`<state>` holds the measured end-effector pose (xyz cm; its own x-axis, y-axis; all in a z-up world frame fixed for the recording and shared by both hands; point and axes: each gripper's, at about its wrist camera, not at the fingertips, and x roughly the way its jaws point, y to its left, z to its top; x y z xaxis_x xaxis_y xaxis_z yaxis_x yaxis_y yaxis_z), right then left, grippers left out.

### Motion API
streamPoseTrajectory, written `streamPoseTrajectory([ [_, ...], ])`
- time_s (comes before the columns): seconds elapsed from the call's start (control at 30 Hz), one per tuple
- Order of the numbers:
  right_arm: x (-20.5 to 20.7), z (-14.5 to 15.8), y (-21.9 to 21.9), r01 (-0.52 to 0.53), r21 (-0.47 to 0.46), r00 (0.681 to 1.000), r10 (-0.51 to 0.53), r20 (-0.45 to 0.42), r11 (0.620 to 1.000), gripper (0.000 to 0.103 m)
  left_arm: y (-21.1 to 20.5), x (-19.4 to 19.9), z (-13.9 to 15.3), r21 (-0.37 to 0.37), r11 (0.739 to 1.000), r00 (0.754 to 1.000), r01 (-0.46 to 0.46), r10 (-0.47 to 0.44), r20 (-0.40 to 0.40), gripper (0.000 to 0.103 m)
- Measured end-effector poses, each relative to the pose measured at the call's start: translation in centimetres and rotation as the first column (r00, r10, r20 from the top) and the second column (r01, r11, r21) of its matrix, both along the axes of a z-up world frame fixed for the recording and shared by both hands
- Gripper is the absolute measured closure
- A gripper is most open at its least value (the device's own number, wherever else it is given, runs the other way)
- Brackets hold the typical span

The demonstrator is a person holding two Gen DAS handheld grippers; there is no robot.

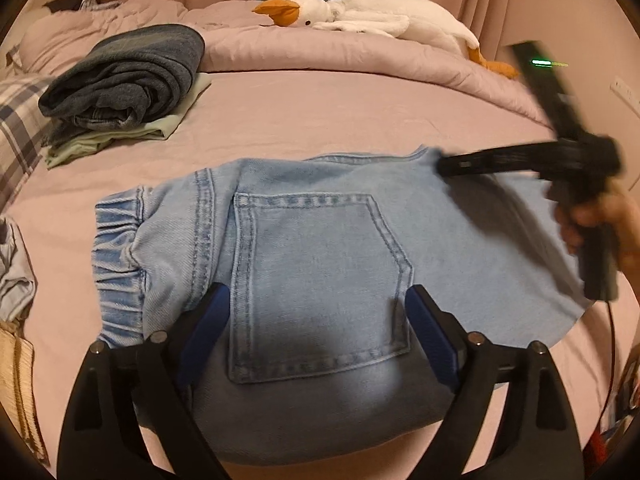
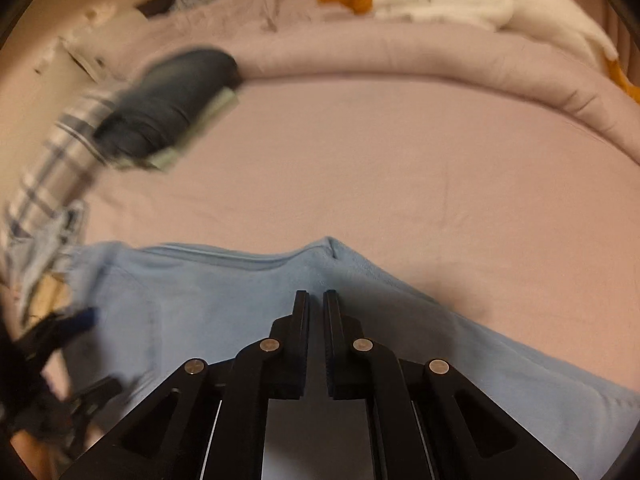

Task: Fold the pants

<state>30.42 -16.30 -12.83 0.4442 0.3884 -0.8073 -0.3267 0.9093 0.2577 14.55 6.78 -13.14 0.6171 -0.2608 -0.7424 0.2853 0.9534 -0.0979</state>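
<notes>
Broadly, the pink bed (image 1: pixel 320 120) carries everything, and the light-blue jeans (image 1: pixel 320 248) serve as the landmark: they lie flat on the sheet at the near edge of the bed, already doubled into a compact block with a back pocket (image 1: pixel 320 288) facing up and the gathered elastic waistband (image 1: pixel 118 272) at one end. Beyond the jeans, toward the rolled duvet, rests a white plush goose (image 1: pixel 380 16); off the waistband end and further back sits a stack of folded clothes (image 1: pixel 124 80), dark denim on a pale green piece.

The left hand-held gripper (image 1: pixel 316 312) hovers just over the jeans with its blue-padded jaws spread wide on either side of the pocket, no cloth between them. The right hand-held gripper (image 2: pixel 316 300) hangs over the far edge of the jeans, at the end away from the waistband; its jaws are pressed together with nothing visibly caught in them, and both views of it are motion-blurred.

By my judgement the folding itself is nearly finished, and the step in hand is releasing and tidying the bundle. The next move likely calls for a smoothing press, or a grip on both ends to carry the jeans onto the stack without letting the layers slide open.
</notes>
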Motion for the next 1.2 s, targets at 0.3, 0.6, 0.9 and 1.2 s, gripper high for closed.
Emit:
streamPoseTrajectory([
  [0.3, -2.3, 2.1, -3.8, 0.145, 0.120, 0.988, -0.150, 0.031, 0.982, 0.099, -0.6, -1.0, 1.1, 0.020, 0.999, 1.000, -0.027, 0.026, 0.017, 0.014],
  [0.6, -19.1, -1.4, -6.8, -0.002, -0.123, 0.994, 0.015, 0.105, 0.992, 0.097, -2.1, -3.2, -1.1, 0.107, 0.994, 0.999, 0.031, -0.029, -0.016, 0.015],
  [0.9, -24.7, 1.0, -24.2, 0.354, 0.228, 0.930, -0.368, 0.019, 0.907, 0.089, -1.7, -5.1, 2.4, 0.021, 1.000, 1.000, 0.017, -0.017, -0.026, 0.016],
  [1.2, -17.7, 0.1, -28.4, 0.448, 0.211, 0.881, -0.469, 0.064, 0.869, 0.081, -16.9, -2.5, 3.5, -0.234, 0.935, 0.955, 0.266, -0.289, -0.068, 0.016],
])
